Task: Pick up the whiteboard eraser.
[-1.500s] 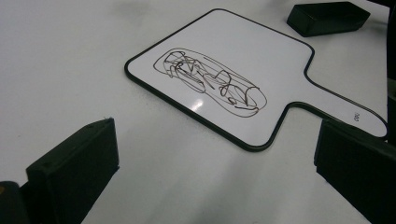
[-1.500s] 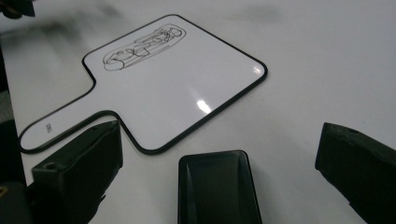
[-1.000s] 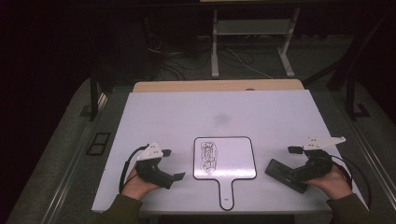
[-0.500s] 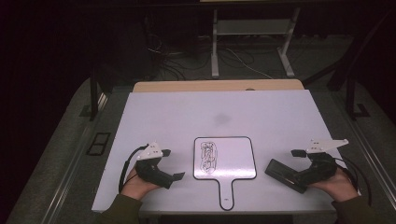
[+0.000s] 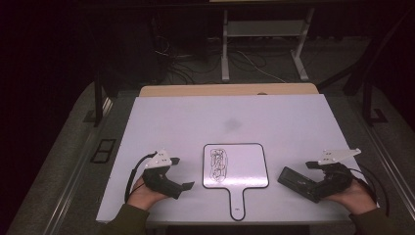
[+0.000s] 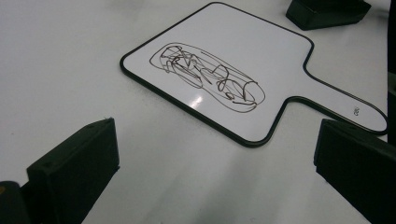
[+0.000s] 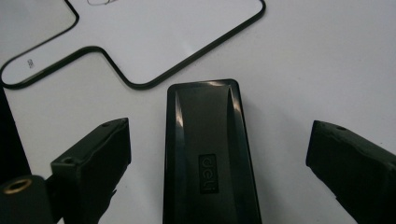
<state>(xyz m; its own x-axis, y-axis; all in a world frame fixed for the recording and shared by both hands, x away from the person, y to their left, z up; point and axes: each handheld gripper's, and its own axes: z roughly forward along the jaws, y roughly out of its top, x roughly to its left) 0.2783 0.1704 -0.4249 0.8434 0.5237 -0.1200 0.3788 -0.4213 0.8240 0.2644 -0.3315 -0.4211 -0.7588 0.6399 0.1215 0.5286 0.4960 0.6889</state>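
Observation:
A small handled whiteboard (image 5: 240, 166) with a dark scribble lies flat near the table's front edge. To its right lies a black eraser (image 5: 293, 178). My right gripper (image 5: 306, 186) is open. In the right gripper view the eraser (image 7: 208, 154) sits between the two jaws of the gripper (image 7: 217, 149) with a gap on each side, pads not touching it. My left gripper (image 5: 185, 188) rests left of the board, open with nothing between its fingers. The left gripper view looks over the open jaws of that gripper (image 6: 215, 154) at the scribbled whiteboard (image 6: 261, 79) and the eraser (image 6: 327, 11) beyond.
The white tabletop (image 5: 220, 112) stretches bare behind the board. A tan strip (image 5: 225, 90) runs along its far edge. Beyond it the dark floor holds cables and a metal stand (image 5: 262, 44). Cables trail from both grippers near the front edge.
My right hand has shifted slightly to the right and nearer the front edge, with the eraser staying put. The left hand and the whiteboard have not moved.

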